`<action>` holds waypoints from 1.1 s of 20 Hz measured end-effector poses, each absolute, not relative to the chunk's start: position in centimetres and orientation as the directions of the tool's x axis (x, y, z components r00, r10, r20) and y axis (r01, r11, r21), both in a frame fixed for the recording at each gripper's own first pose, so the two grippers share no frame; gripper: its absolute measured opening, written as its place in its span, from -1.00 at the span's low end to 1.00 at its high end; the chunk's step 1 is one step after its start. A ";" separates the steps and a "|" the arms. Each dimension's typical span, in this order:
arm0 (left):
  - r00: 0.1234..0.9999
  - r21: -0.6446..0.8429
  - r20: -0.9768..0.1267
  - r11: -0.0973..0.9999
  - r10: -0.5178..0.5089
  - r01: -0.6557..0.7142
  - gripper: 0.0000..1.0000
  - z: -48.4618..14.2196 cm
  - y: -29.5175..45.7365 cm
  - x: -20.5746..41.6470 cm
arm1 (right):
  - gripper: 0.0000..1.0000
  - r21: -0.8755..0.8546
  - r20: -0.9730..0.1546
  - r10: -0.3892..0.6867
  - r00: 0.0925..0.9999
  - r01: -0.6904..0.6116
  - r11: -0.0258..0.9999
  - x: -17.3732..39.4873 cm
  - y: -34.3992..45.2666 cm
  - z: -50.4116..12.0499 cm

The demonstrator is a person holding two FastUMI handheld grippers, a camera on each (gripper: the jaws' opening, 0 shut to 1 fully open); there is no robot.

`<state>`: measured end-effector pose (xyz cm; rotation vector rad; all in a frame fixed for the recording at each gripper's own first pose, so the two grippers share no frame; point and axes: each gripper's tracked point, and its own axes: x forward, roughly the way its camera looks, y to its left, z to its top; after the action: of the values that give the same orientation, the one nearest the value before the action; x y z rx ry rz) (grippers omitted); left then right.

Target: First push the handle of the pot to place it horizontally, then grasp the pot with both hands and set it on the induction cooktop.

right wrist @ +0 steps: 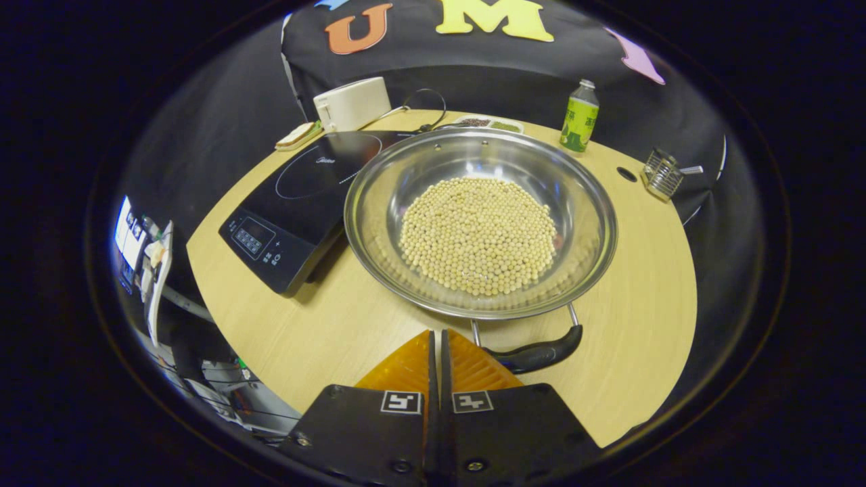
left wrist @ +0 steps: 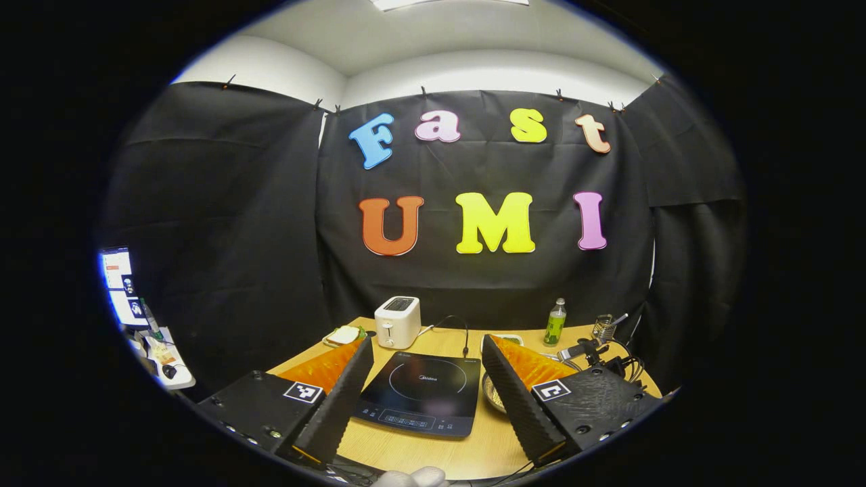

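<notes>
- Spreading wide, the left gripper [left wrist: 427,379] holds nothing; its two ridged, wedge-shaped fingers stand well apart, and between them lies the induction cooktop [left wrist: 419,393], a flat glossy slab with a ring marked on its glass and a strip of buttons on its near edge.
- Closed together and clamping nothing, the right gripper [right wrist: 436,352] points its ribbed fingers at the pot [right wrist: 480,220]; only a thin slit shows between them, and their tips stand just beside the left end of the pot's handle [right wrist: 538,353]. I cannot tell whether they touch it.
- That pot is a wide, shallow, shiny metal bowl holding a mound of small round pale beans [right wrist: 479,235]. It sits on the wooden table [right wrist: 325,325], its rim overhanging the right edge of the cooktop.
- Its handle is a dark curved grip on two wire posts at the pot's near rim, lying roughly level, tilted slightly up at its right end.
- Beyond the pot stands a green bottle [right wrist: 580,116]; left of that, behind the cooktop, a white toaster [right wrist: 352,103]. A wire basket [right wrist: 662,174] sits far right of the pot.
- The left gripper is held level above the table's near edge, looking across the cooktop; the right is raised and tilted down over the pot.
</notes>
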<state>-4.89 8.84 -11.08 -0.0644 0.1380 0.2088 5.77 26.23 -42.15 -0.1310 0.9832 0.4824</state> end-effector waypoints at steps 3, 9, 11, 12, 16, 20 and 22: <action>0.969 -0.054 -0.146 0.977 0.199 -0.208 0.93 -11.2 8.6 -4.6 | -0.99 0.104 -0.825 0.330 0.459 -0.451 0.886 5.7 25.4 -42.3; 0.969 -0.064 -0.153 0.976 0.195 -0.207 0.93 -11.4 8.4 -3.9 | -0.99 0.118 -0.825 0.331 0.458 -0.433 0.894 6.3 23.8 -42.1; 0.968 -0.066 -0.155 0.976 0.195 -0.207 0.93 -11.6 8.3 -3.6 | -0.93 0.123 -0.824 0.332 0.459 -0.427 0.896 6.5 23.3 -42.1; 0.968 -0.066 -0.156 0.976 0.195 -0.207 0.93 -11.7 8.2 -3.6 | -0.92 0.123 -0.824 0.332 0.459 -0.426 0.896 6.5 23.0 -42.1; 0.968 -0.066 -0.157 0.976 0.196 -0.209 0.93 -11.6 7.9 -3.2 | -0.93 0.121 -0.823 0.327 0.464 -0.419 0.900 7.0 21.8 -41.9; 0.966 -0.078 -0.167 0.974 0.197 -0.212 0.92 -12.0 7.3 -2.8 | -0.93 0.127 -0.825 0.326 0.462 -0.410 0.903 7.5 20.8 -41.8; 0.965 -0.083 -0.174 0.974 0.196 -0.212 0.93 -12.2 6.9 -2.5 | -0.93 0.125 -0.824 0.325 0.463 -0.411 0.903 7.8 20.3 -41.8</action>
<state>-2.55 6.93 -12.16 -0.1011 0.1655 0.2069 7.81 20.28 -41.79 -0.0961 0.9909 0.4536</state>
